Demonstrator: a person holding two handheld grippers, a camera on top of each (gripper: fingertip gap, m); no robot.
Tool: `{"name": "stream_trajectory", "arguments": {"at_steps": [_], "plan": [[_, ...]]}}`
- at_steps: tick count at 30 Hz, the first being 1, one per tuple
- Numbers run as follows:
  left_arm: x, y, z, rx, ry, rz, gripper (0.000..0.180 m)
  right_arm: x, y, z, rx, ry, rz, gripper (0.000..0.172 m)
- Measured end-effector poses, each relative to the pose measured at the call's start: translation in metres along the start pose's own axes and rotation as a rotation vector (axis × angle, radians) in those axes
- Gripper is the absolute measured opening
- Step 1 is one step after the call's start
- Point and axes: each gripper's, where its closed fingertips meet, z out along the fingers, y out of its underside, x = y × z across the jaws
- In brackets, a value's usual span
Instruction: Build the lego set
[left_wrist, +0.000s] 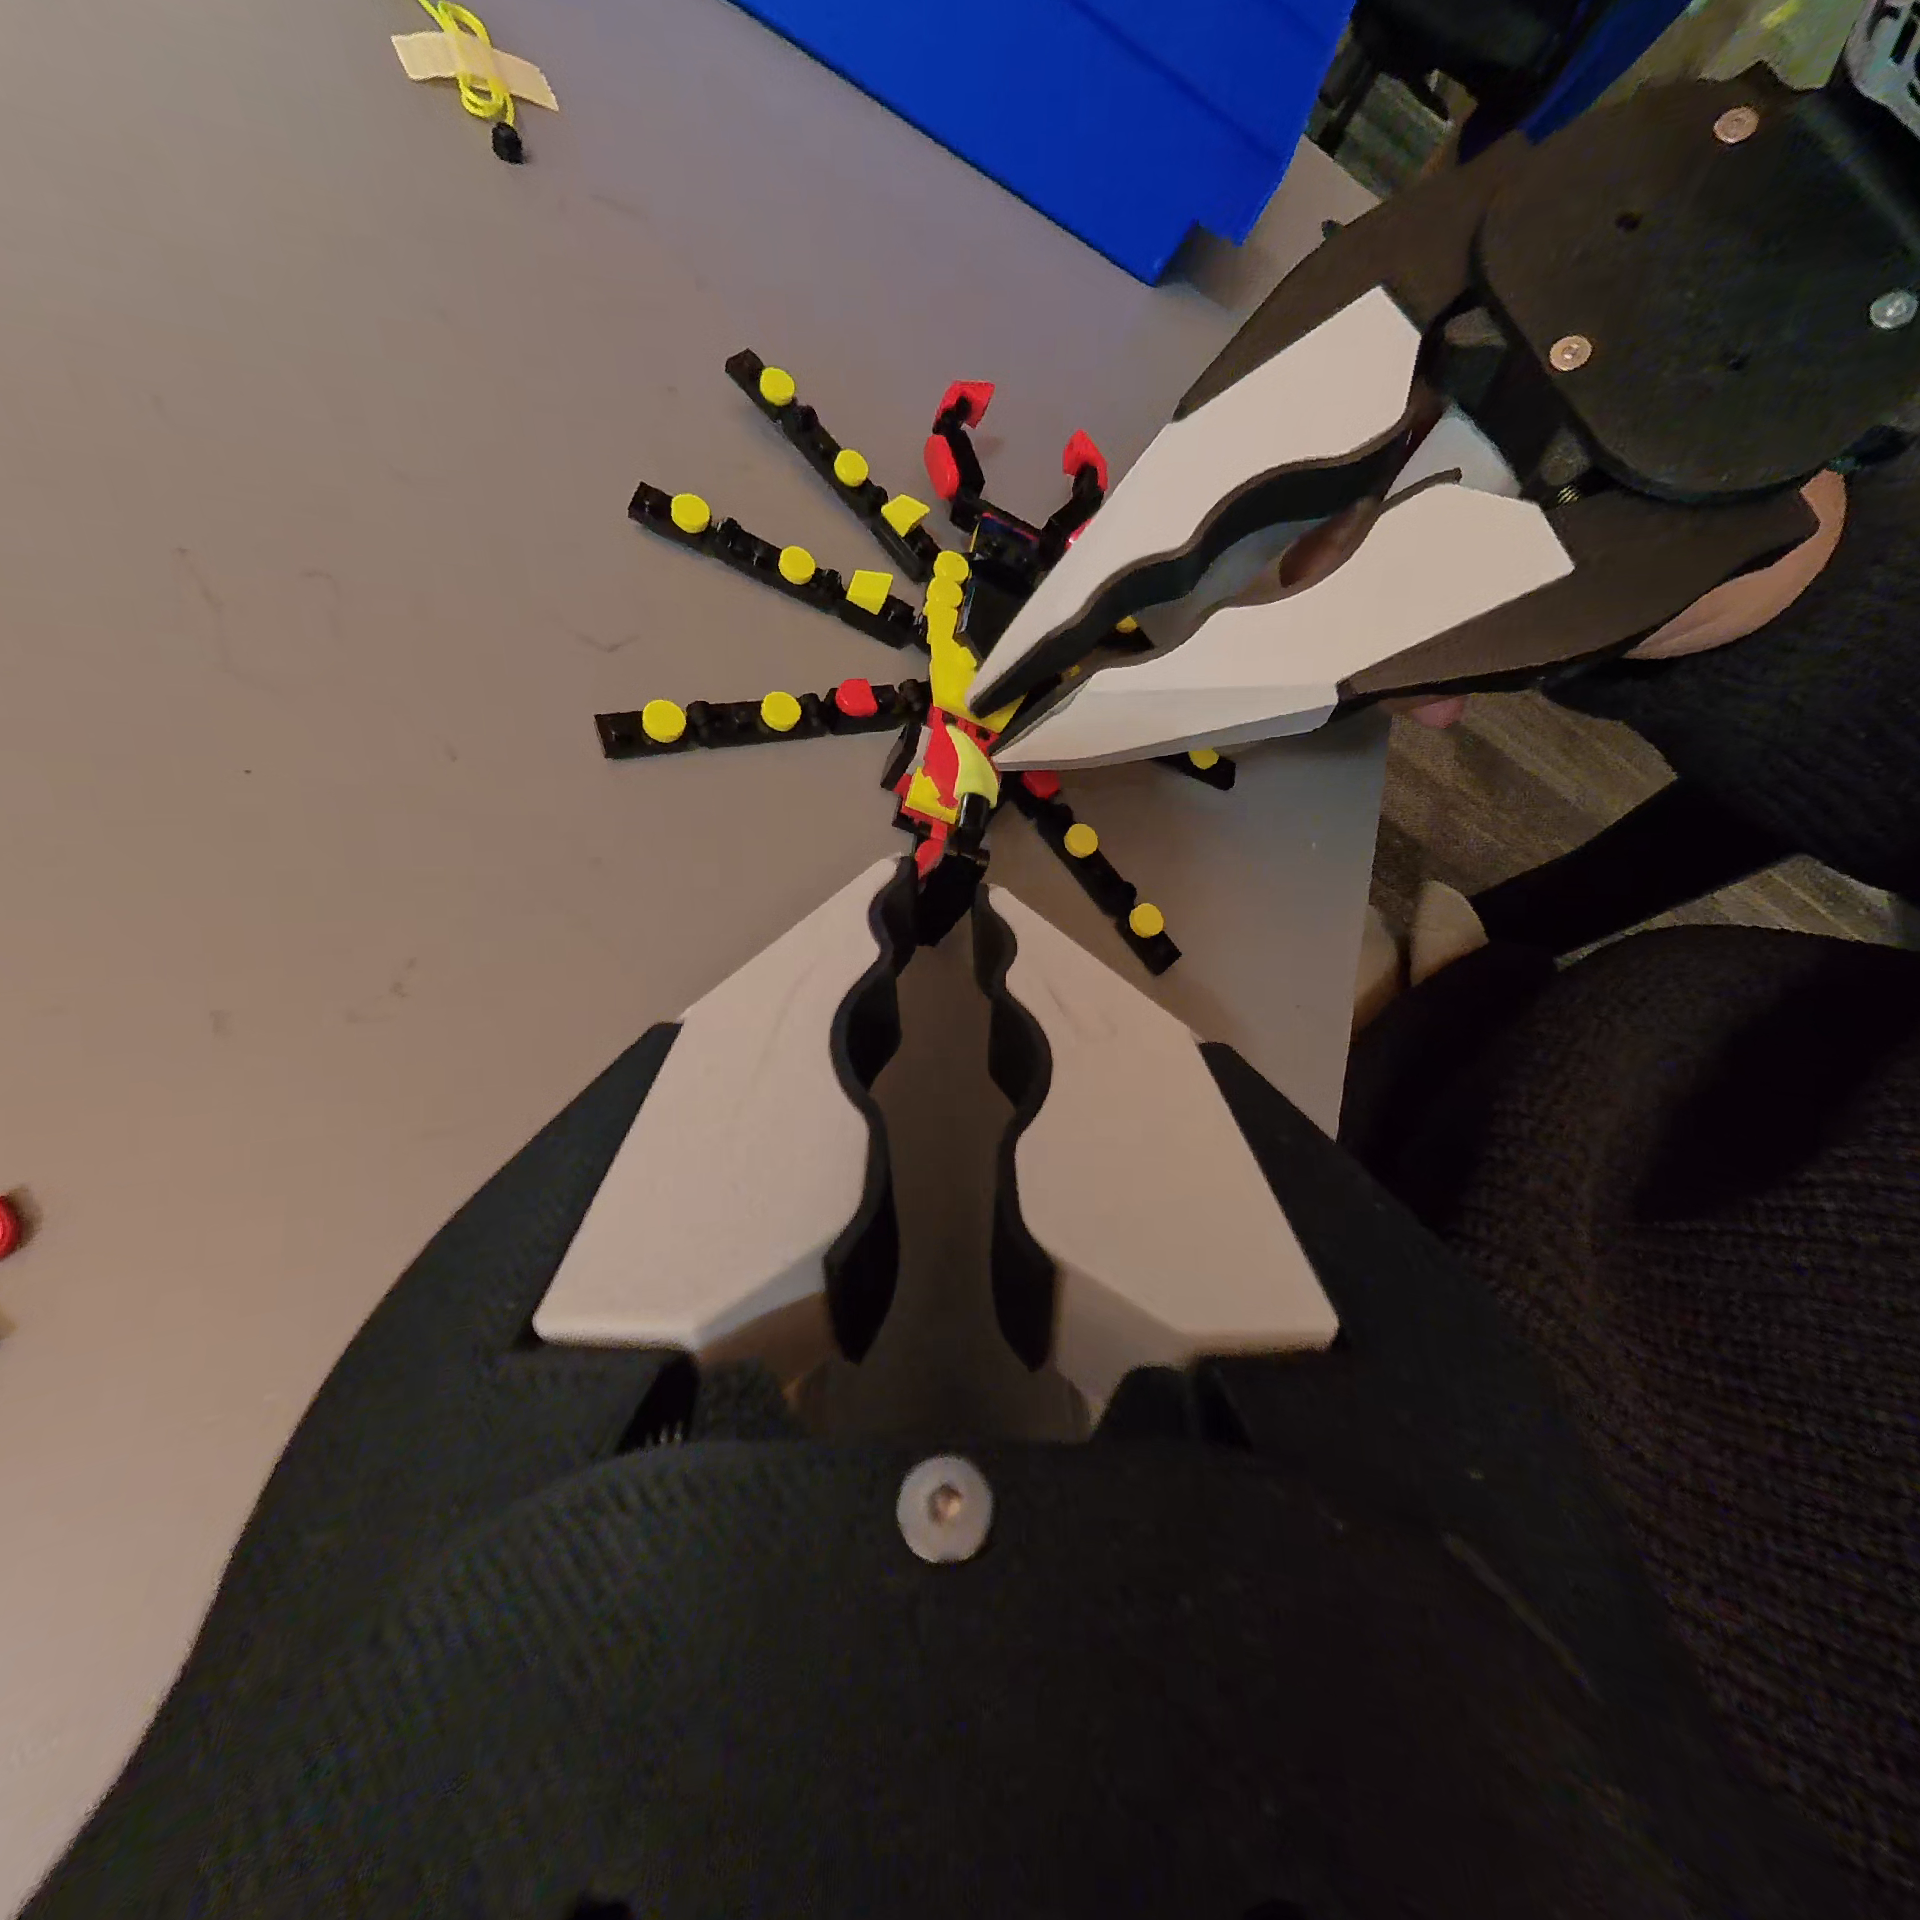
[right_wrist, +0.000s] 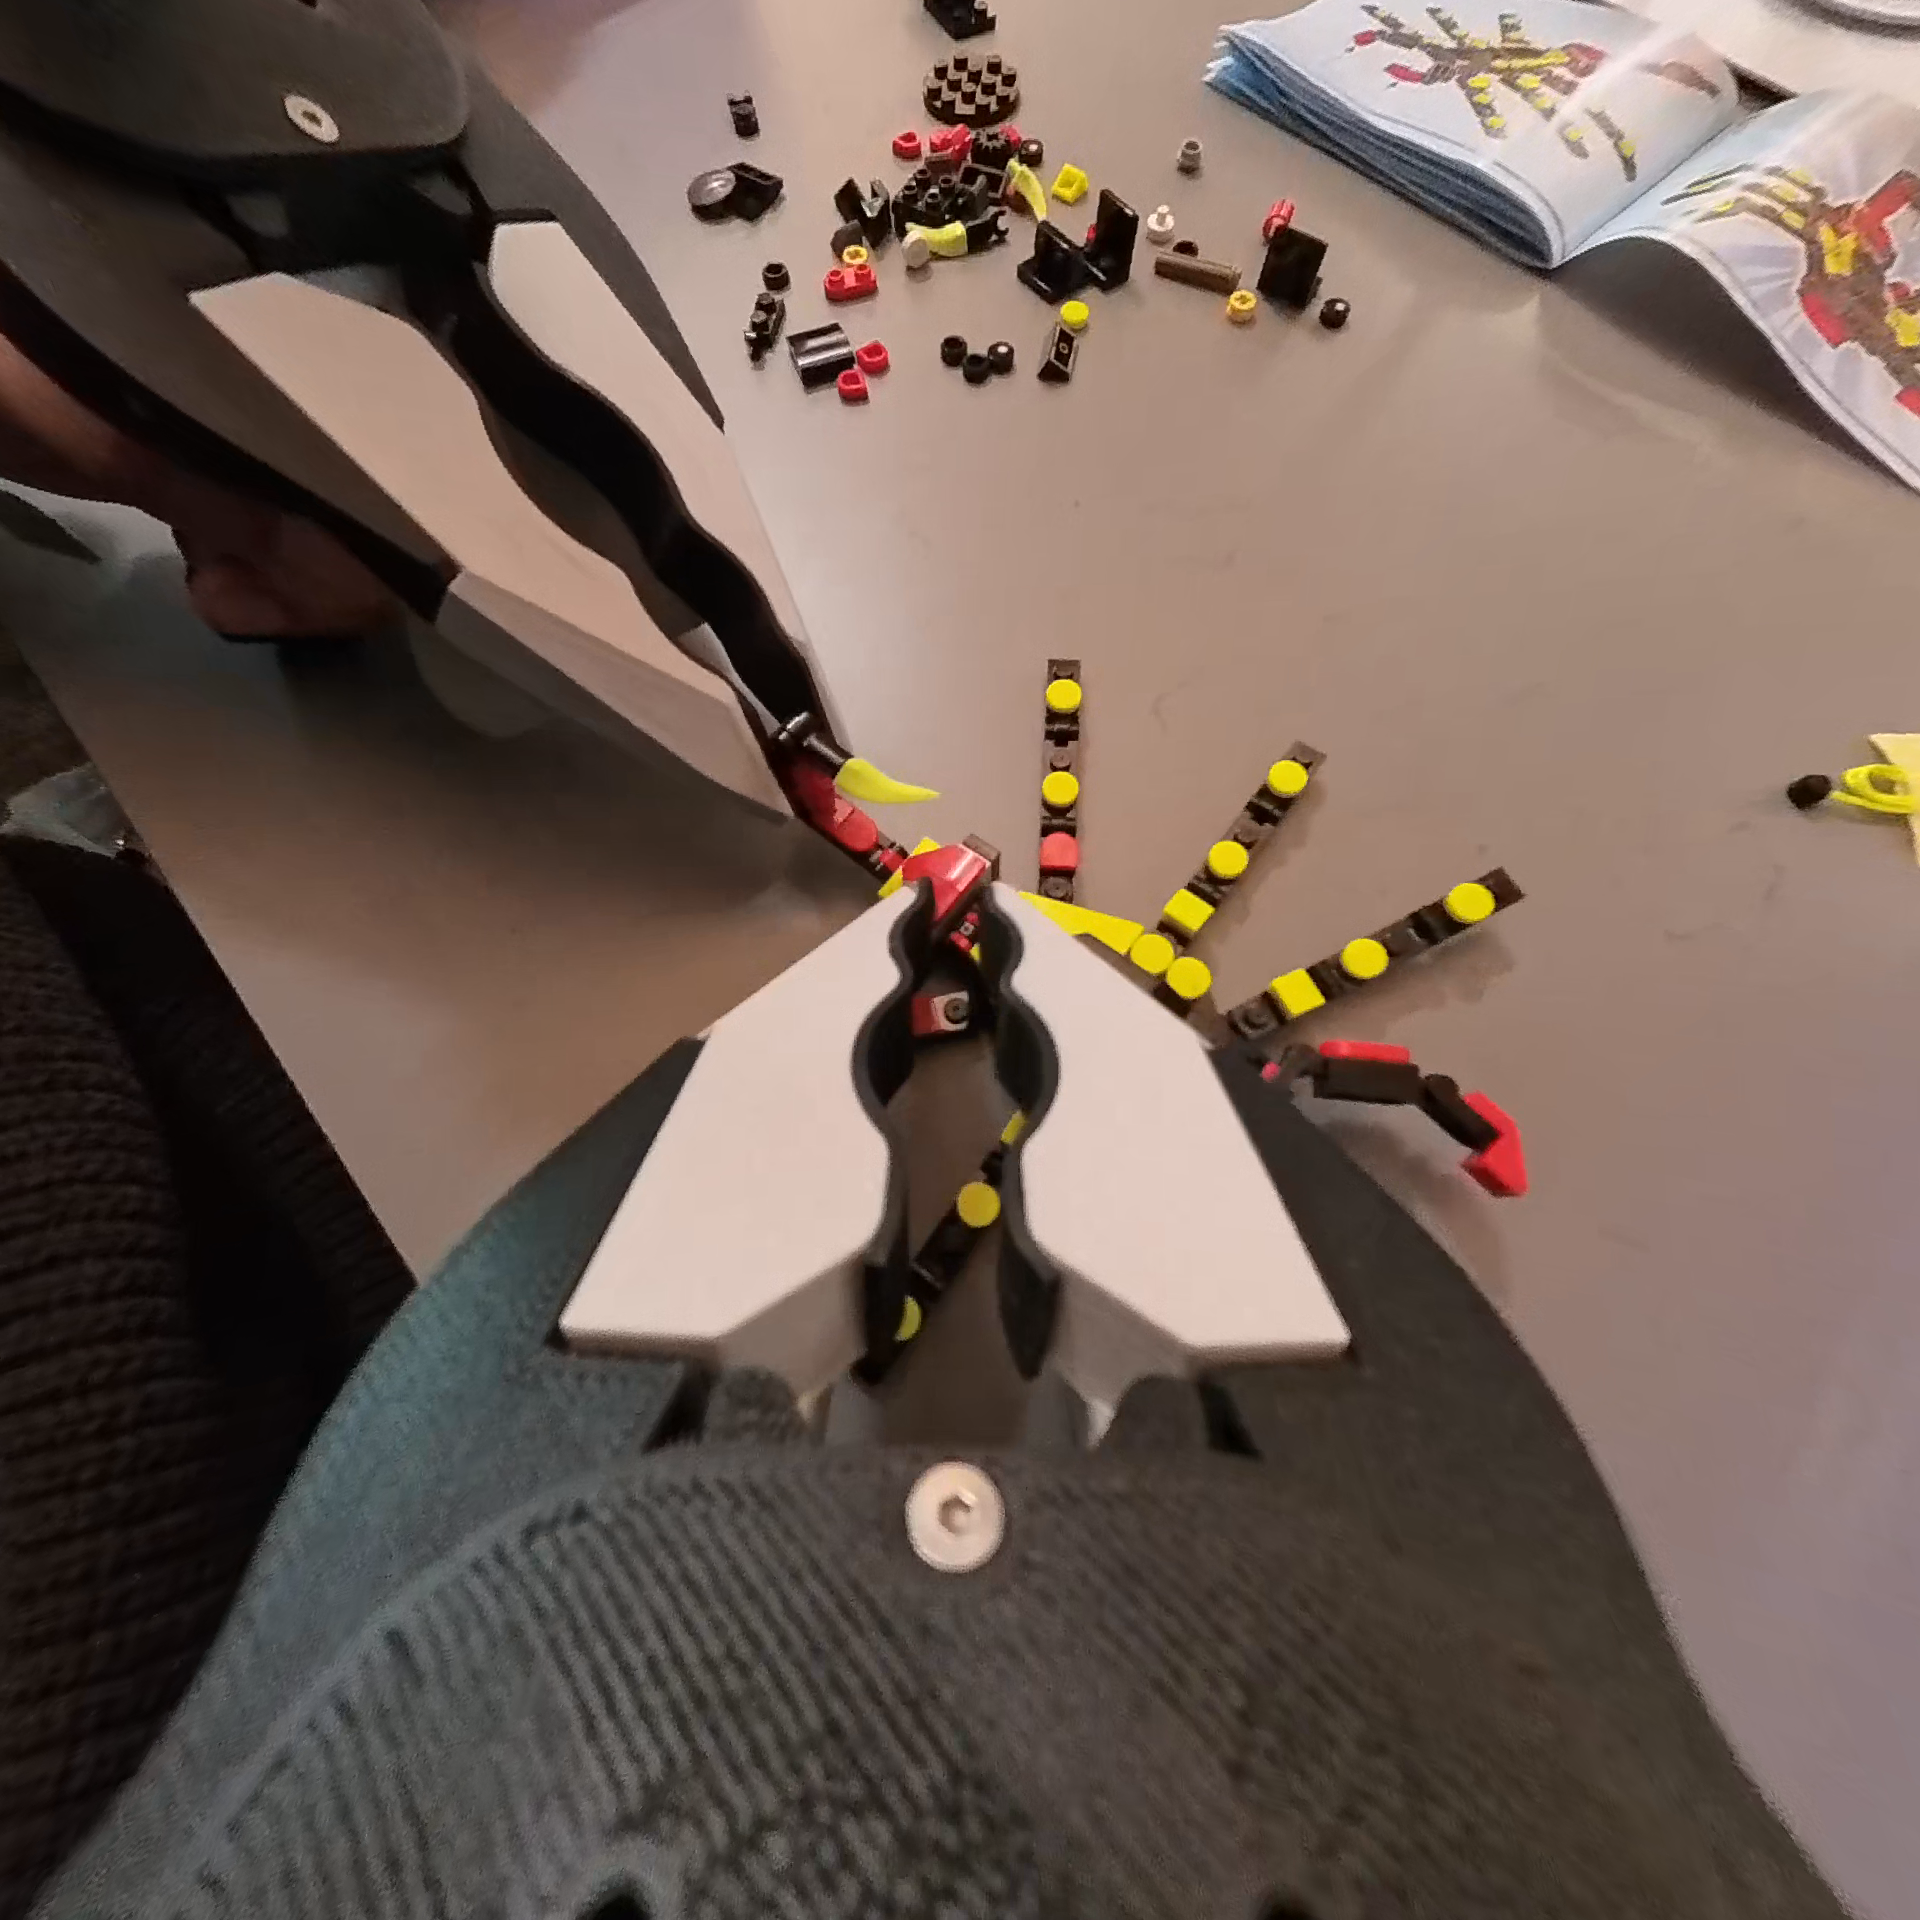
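A brick-built creature (left_wrist: 948, 644) lies on the grey table (left_wrist: 312, 727). It has black legs with yellow studs (right_wrist: 1226, 862) and red pincers (left_wrist: 961, 416). My left gripper (left_wrist: 940, 883) is shut on the end of its black and red tail (left_wrist: 940, 800), which carries a lime claw (right_wrist: 883, 790). In the right wrist view the left gripper (right_wrist: 800, 774) comes in from the upper left. My right gripper (right_wrist: 951, 899) is shut on the creature's red body piece (right_wrist: 951, 873). In the left wrist view the right gripper (left_wrist: 987, 717) reaches in from the upper right.
A pile of loose small bricks (right_wrist: 987, 229) lies farther back, with an open instruction booklet (right_wrist: 1558, 135) beside it. A blue bin (left_wrist: 1039, 104) stands at the table's far side. A taped lime cord (left_wrist: 473, 62) lies on the table. The table edge (left_wrist: 1361, 831) is close.
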Motion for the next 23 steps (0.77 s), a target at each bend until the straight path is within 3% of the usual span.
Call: {"name": "stream_trajectory", "arguments": {"at_steps": [8, 23], "plan": [[-0.0008, 0.0022, -0.0013, -0.010, 0.008, -0.005, 0.007, 0.0056, 0.0029, -0.0003, -0.015, 0.033, -0.016, 0.000], [-0.0022, 0.0010, -0.0023, -0.006, 0.008, -0.009, 0.008, -0.0003, -0.0038, -0.0021, 0.008, 0.013, -0.047, 0.013]]}}
